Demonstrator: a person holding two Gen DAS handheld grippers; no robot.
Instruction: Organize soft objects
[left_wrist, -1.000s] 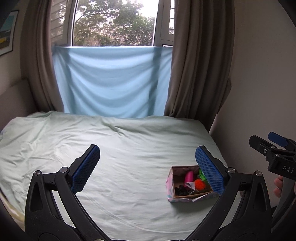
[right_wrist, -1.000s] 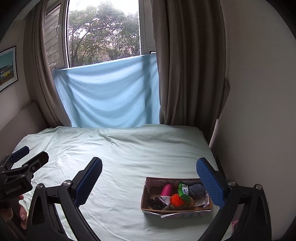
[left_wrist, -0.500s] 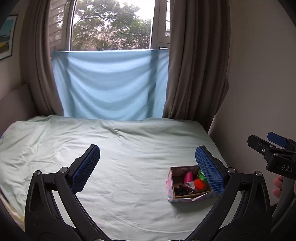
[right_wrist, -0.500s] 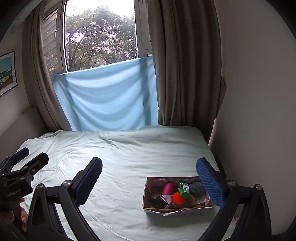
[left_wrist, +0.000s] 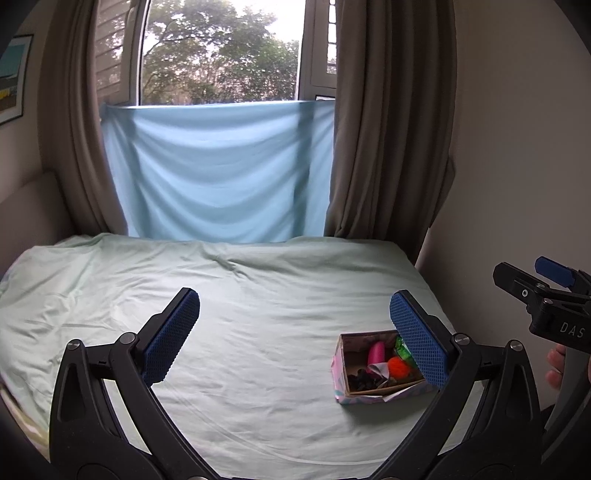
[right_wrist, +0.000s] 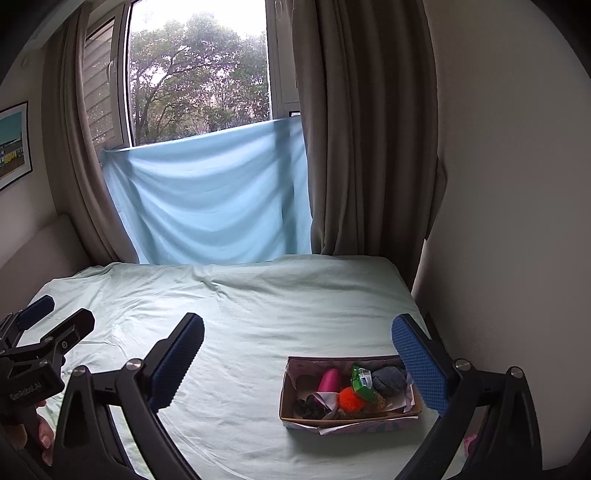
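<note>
A small cardboard box (right_wrist: 291, 391) sits on the bed's right side, also in the left wrist view (left_wrist: 341, 373). It holds a pink object (right_wrist: 329, 380), an orange pompom (right_wrist: 350, 398), a green item (right_wrist: 362, 382), a grey soft lump (right_wrist: 388, 380) and a dark item (right_wrist: 308, 406). My left gripper (left_wrist: 295, 332) is open and empty above the bed, left of the box. My right gripper (right_wrist: 297, 358) is open and empty, held above and before the box. Each gripper shows at the edge of the other's view.
The bed has a pale green sheet (left_wrist: 240, 295). A light blue cloth (left_wrist: 221, 170) hangs below the window between brown curtains (left_wrist: 388, 129). A white wall (right_wrist: 498, 184) runs along the bed's right edge.
Both views have tilted slightly upward, showing more window. The grippers stay open and the box has not moved.
</note>
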